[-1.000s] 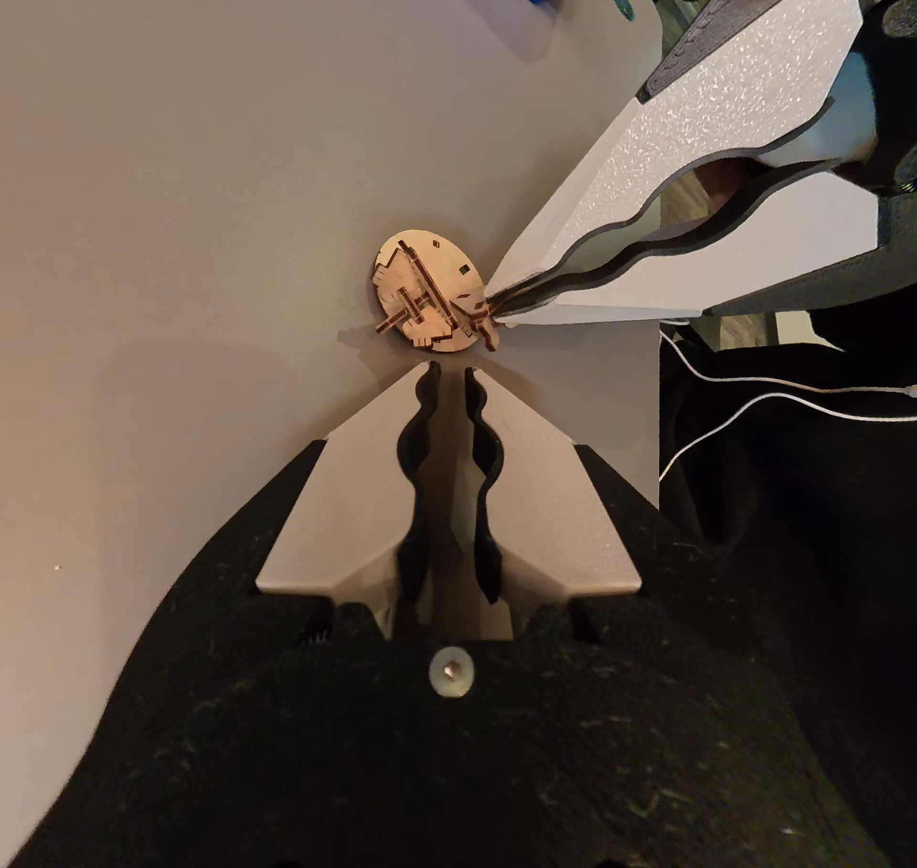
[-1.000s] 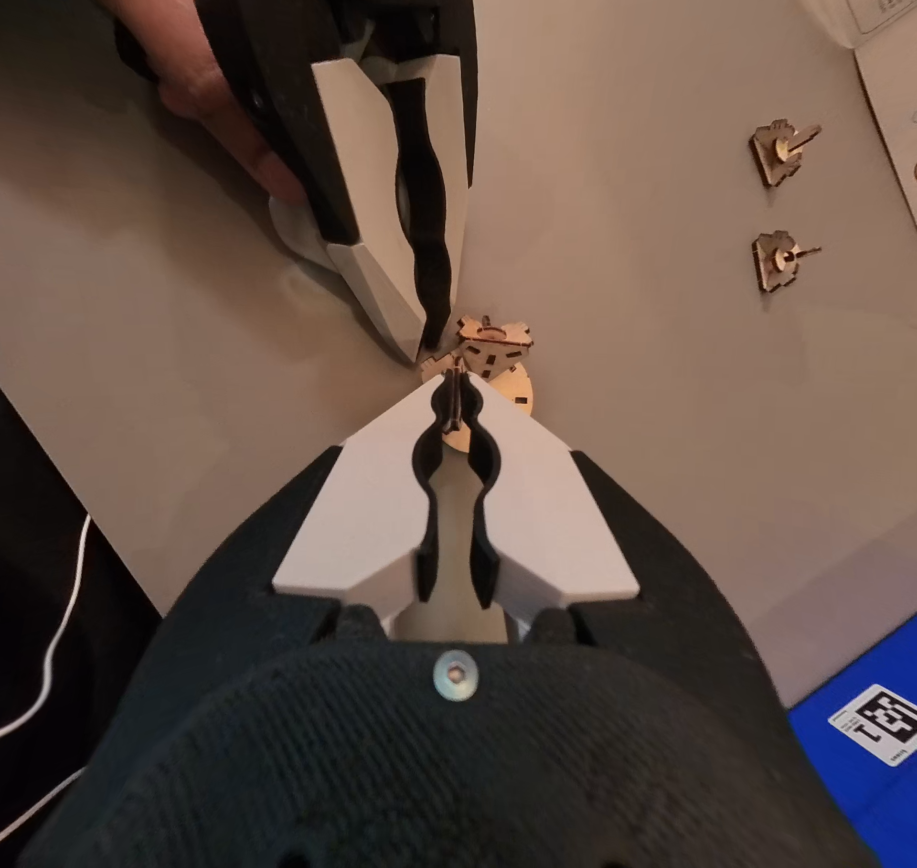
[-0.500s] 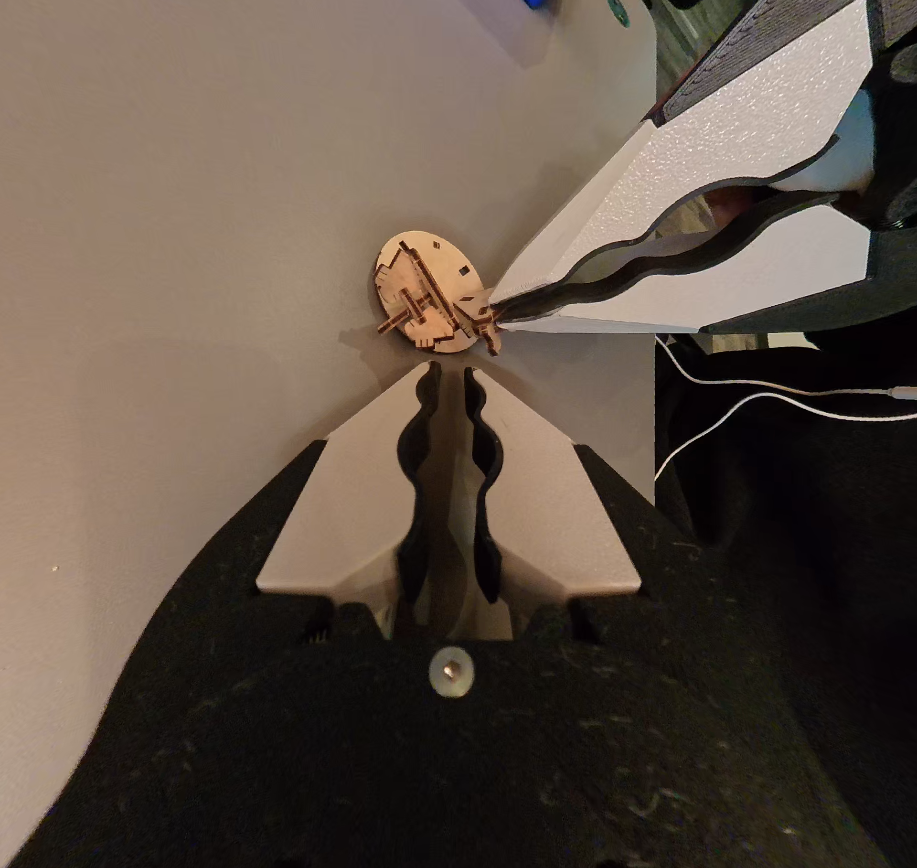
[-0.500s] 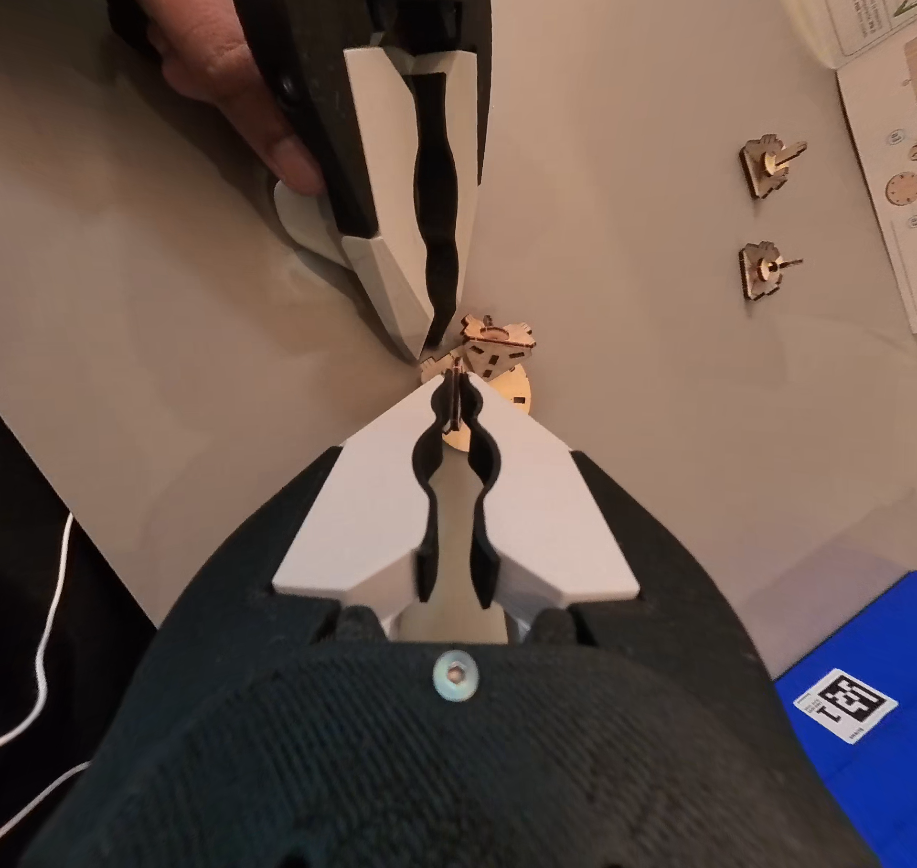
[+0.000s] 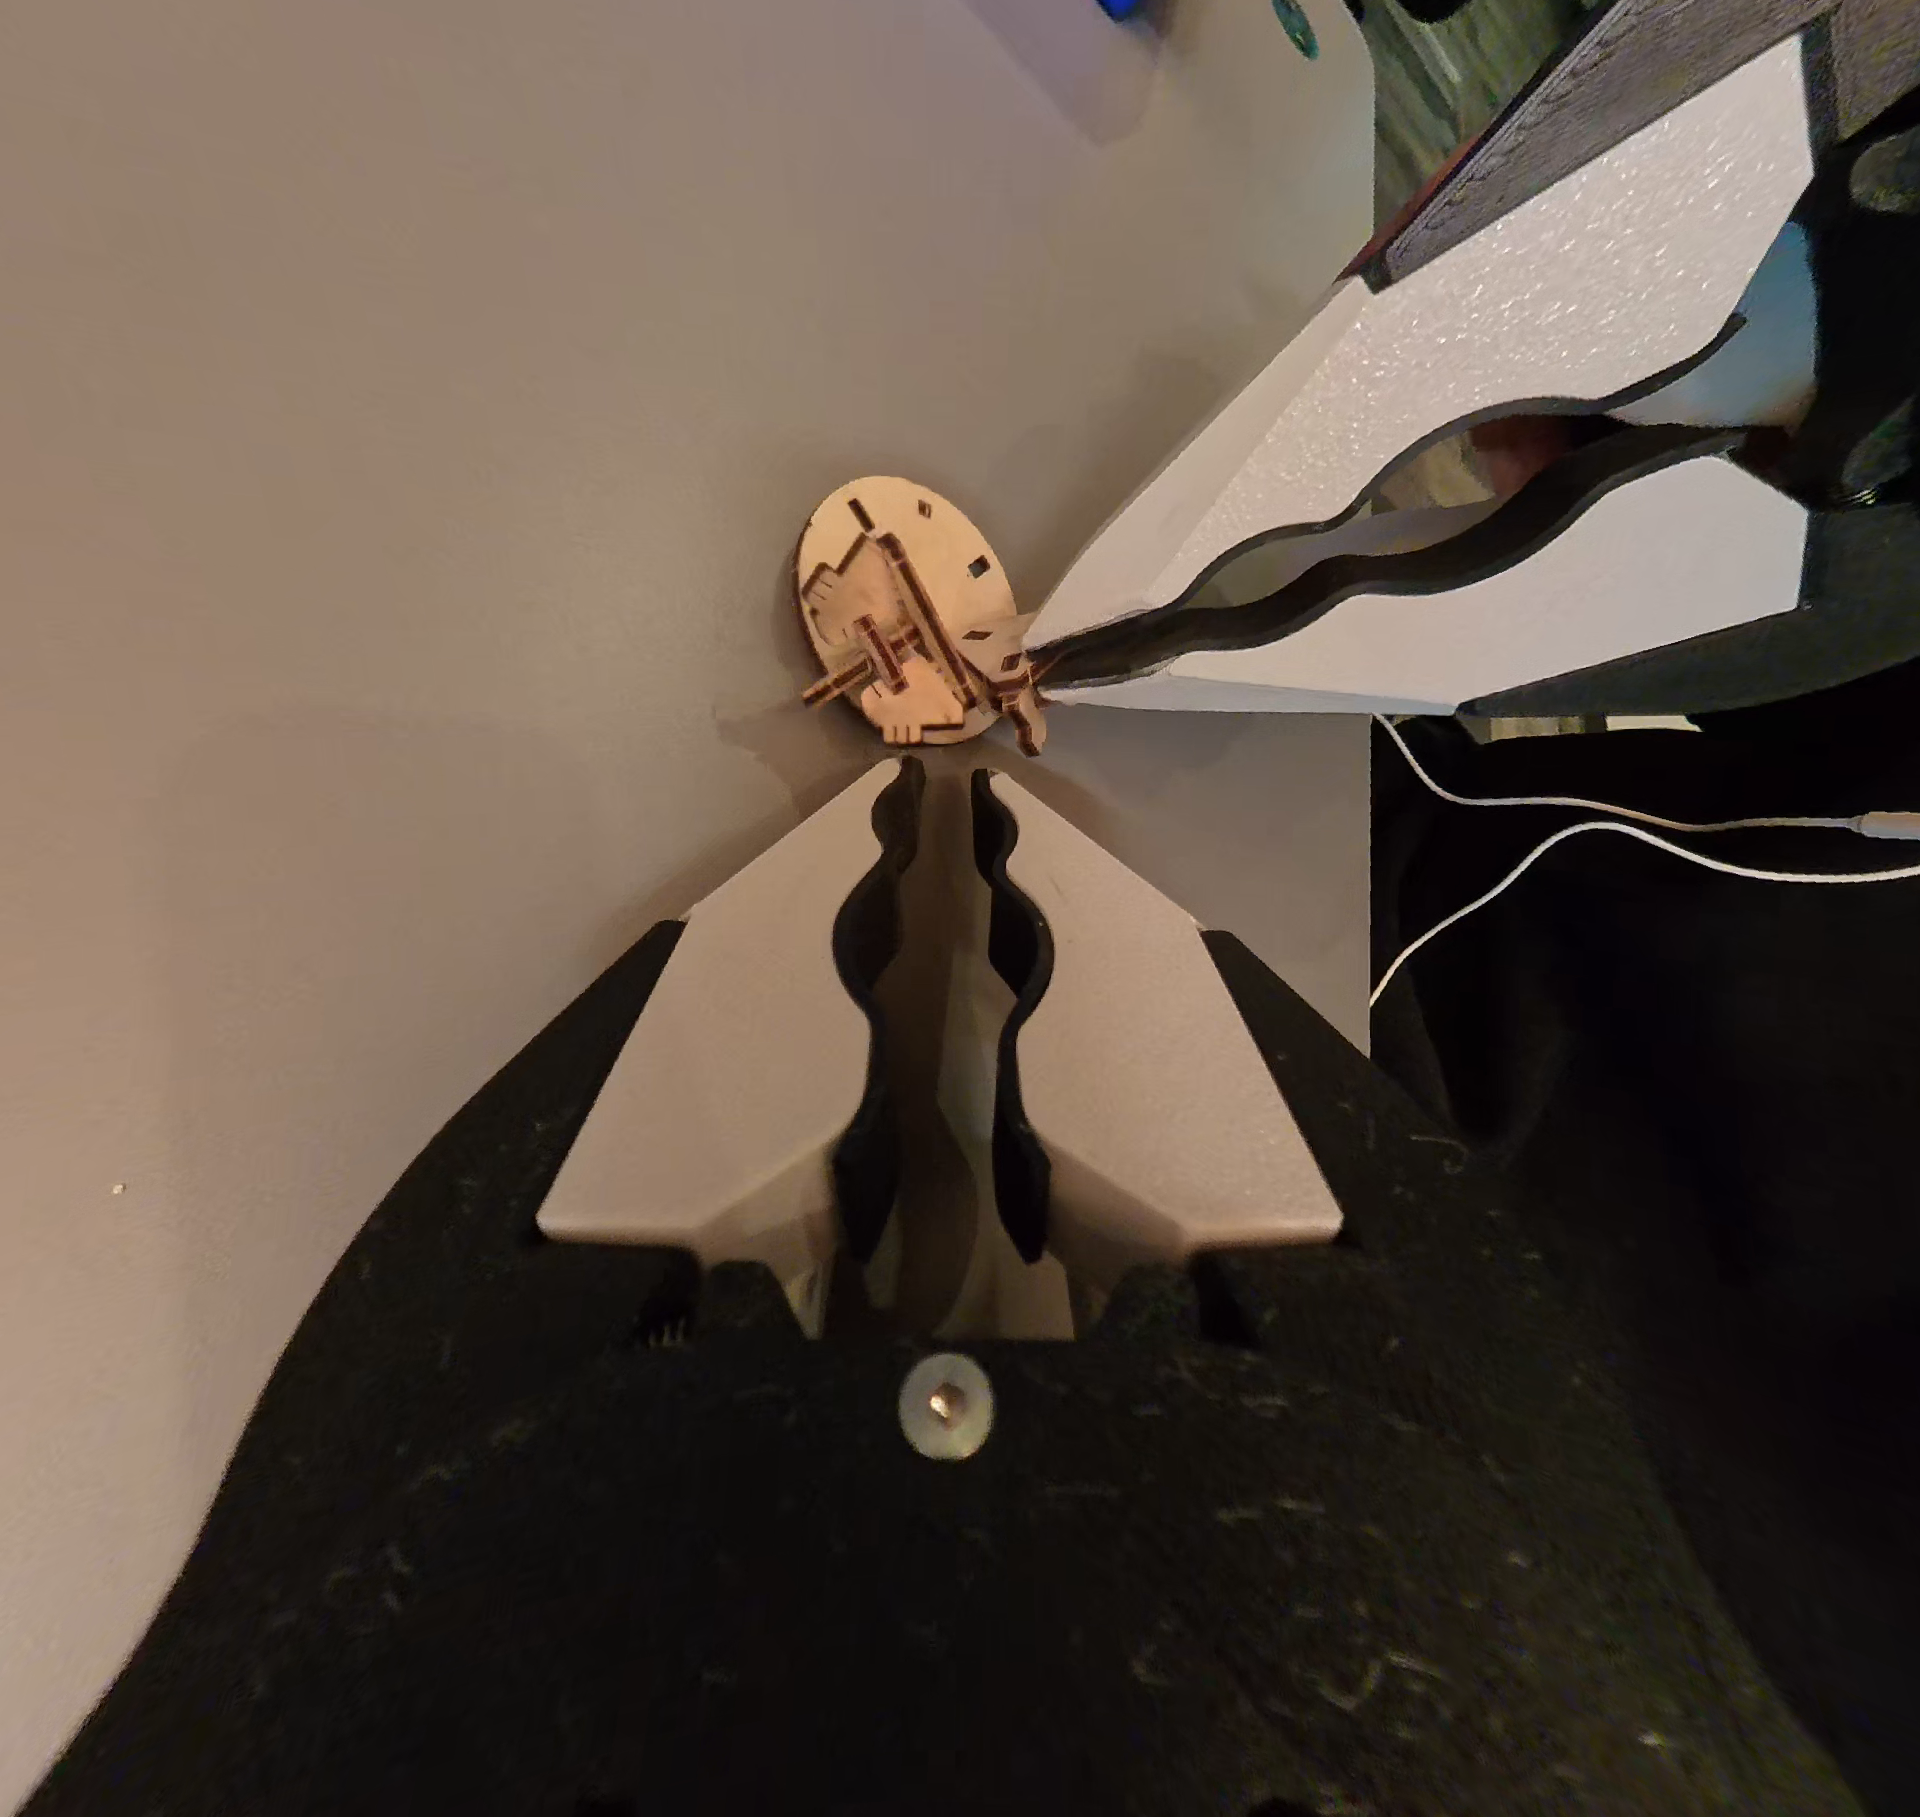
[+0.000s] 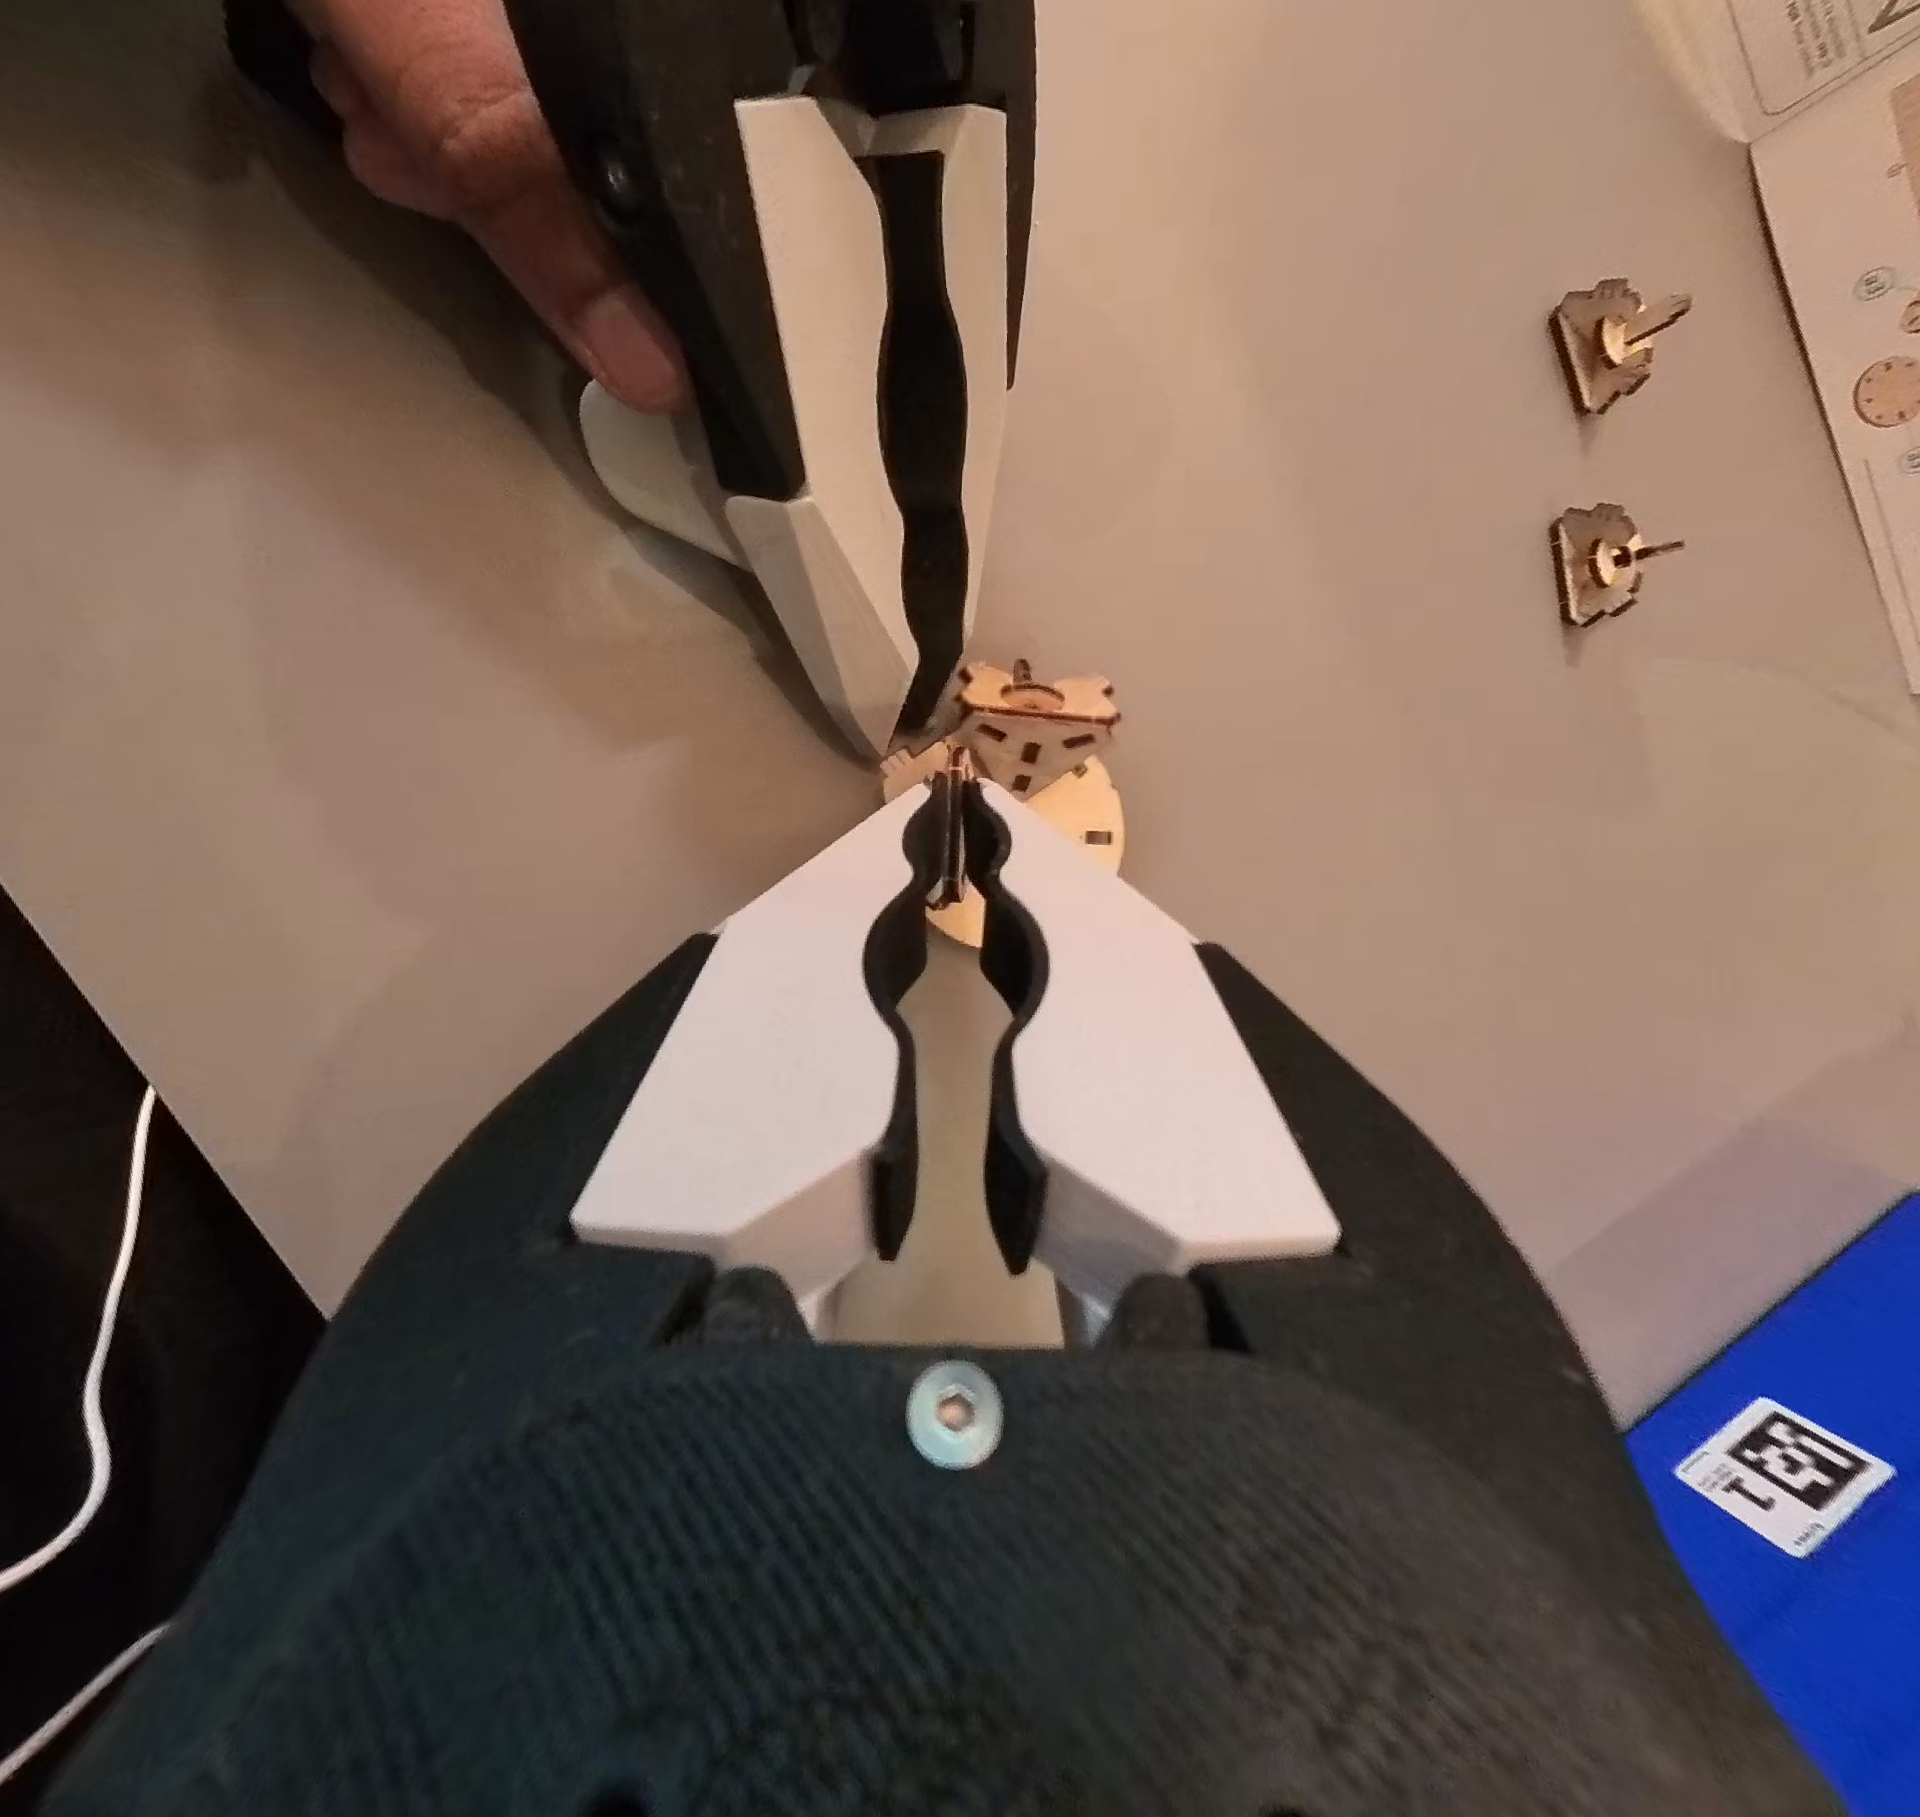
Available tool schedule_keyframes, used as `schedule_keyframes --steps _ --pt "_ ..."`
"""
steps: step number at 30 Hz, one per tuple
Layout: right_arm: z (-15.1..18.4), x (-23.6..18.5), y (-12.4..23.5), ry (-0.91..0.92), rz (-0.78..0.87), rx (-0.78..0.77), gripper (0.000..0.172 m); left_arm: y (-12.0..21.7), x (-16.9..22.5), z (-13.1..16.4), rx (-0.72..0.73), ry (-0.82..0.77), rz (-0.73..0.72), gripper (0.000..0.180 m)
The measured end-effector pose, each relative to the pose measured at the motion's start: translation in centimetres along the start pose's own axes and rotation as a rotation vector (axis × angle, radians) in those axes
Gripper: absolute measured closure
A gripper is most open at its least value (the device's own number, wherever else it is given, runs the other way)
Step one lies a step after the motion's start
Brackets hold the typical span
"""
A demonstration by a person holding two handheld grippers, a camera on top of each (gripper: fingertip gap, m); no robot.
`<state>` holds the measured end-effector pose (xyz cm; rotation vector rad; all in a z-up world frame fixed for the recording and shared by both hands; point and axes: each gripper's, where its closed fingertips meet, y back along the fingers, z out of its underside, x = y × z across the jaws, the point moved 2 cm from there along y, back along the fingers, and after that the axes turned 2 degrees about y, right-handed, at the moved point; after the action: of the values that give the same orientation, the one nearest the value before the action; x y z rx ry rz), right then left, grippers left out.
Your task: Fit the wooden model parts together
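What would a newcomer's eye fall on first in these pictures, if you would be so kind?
Probably the small wooden assembly on a round disc on the grey table, where both grippers meet. The right gripper is clamped on a thin wooden piece at its edge, while the left gripper, fingers slightly apart, holds nothing beside it. Farther right, two smaller wooden parts lie near a paper sheet.

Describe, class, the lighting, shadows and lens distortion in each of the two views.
Left wrist view: dim warm light, the wooden disc assembly sharp, the table edge bowed by the wide lens. Right wrist view: brighter, the left gripper casting soft shadow, corners stretched.
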<state>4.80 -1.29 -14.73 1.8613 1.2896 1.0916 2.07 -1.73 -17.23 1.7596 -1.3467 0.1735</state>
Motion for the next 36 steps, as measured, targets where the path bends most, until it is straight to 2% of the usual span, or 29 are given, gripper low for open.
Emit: schedule_keyframes --steps 22,30,36 --pt "0.09 -0.04 0.01 0.011 0.004 0.046 0.171 -0.01 0.03 0.05 -0.002 -0.001 -0.004 0.171" --pt "0.14 0.13 0.03 -0.005 -0.025 0.067 0.171 0.43 -0.34 -0.08 0.004 -0.005 -0.027 0.163" --pt "0.25 0.19 0.15 -0.01 -0.043 0.087 0.166 0.42 0.22 -0.03 0.0 -0.005 0.015 0.161"
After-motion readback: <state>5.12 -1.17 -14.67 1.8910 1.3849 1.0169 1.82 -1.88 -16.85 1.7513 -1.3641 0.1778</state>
